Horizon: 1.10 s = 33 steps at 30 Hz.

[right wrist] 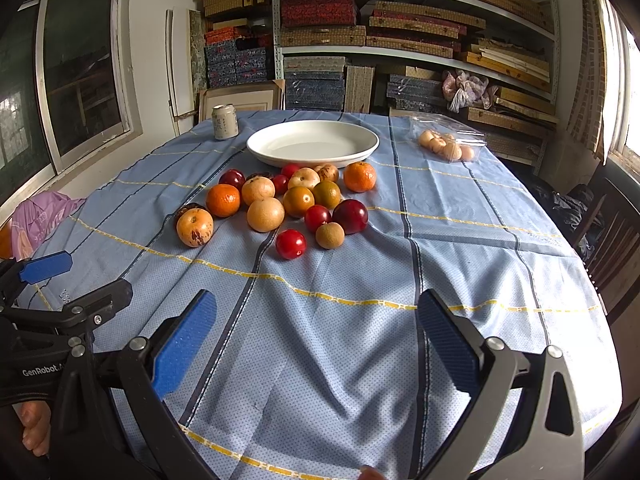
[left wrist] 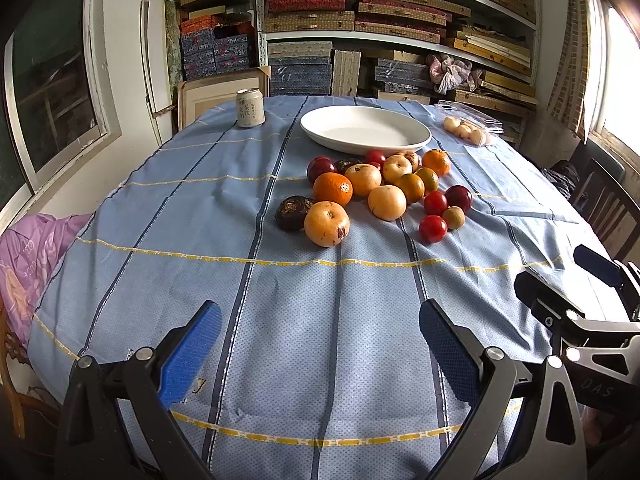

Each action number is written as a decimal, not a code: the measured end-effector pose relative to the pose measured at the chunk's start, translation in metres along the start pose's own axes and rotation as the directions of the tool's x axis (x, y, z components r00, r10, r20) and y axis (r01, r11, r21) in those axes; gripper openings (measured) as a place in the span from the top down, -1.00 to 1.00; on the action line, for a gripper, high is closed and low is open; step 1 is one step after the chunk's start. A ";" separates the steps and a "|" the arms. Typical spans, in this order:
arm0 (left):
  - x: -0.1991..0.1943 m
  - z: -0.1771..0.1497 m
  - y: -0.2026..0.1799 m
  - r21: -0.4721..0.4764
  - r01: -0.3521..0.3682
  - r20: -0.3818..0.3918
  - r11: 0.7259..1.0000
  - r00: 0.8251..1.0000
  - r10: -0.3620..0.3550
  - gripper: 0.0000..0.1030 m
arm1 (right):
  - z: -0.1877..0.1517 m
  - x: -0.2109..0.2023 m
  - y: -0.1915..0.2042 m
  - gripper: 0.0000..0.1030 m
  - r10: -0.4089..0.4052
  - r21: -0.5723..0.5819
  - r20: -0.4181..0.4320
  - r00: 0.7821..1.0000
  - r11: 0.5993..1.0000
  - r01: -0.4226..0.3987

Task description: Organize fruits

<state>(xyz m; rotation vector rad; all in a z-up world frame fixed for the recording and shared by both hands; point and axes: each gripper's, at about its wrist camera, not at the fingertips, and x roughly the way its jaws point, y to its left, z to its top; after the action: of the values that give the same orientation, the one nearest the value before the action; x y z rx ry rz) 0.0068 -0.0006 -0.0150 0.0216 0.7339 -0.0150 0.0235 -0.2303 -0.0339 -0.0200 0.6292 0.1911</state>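
Gaping empty, both grippers (left wrist: 320,344) (right wrist: 318,332) face fruit (left wrist: 372,196); only right view shows fingertips (right wrist: 34,428).

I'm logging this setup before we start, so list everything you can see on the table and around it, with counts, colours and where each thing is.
Plate: one, white, empty, far middle of the table.
Can: one, pale, upright, left of the plate.
Fruit pile: over a dozen, orange, tan, red, dark red and dark brown, loose on the cloth just before the plate.
Clear pack: one, holding small tan fruits, right of the plate.
Tablecloth: one, light blue with dark blue and yellow stripes, over the table.
Shelves: stacked boxes, against the back wall.
Chair: dark wood, right of the table.
Left gripper: blue pads, jaws open, empty.
Right gripper: blue pads, jaws open, empty.
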 end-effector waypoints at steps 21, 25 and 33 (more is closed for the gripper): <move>0.009 -0.003 -0.002 -0.009 0.008 -0.026 1.000 1.000 -0.008 -0.93 | -0.001 0.002 0.000 -0.92 -0.001 0.000 -0.007 1.000 1.000 0.001; 0.010 -0.003 -0.001 -0.013 0.012 -0.037 1.000 0.999 -0.012 -0.93 | -0.007 0.001 0.001 -0.92 0.000 0.004 -0.008 1.000 1.000 0.000; 0.012 -0.002 -0.001 -0.014 0.014 -0.050 1.000 0.999 -0.015 -0.93 | -0.002 0.009 -0.003 -0.92 0.001 0.015 -0.017 1.000 1.000 -0.001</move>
<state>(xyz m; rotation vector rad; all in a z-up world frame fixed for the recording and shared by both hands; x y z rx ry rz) 0.0144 -0.0017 -0.0249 0.0033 0.7847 -0.0232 0.0303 -0.2322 -0.0416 -0.0074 0.6472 0.1871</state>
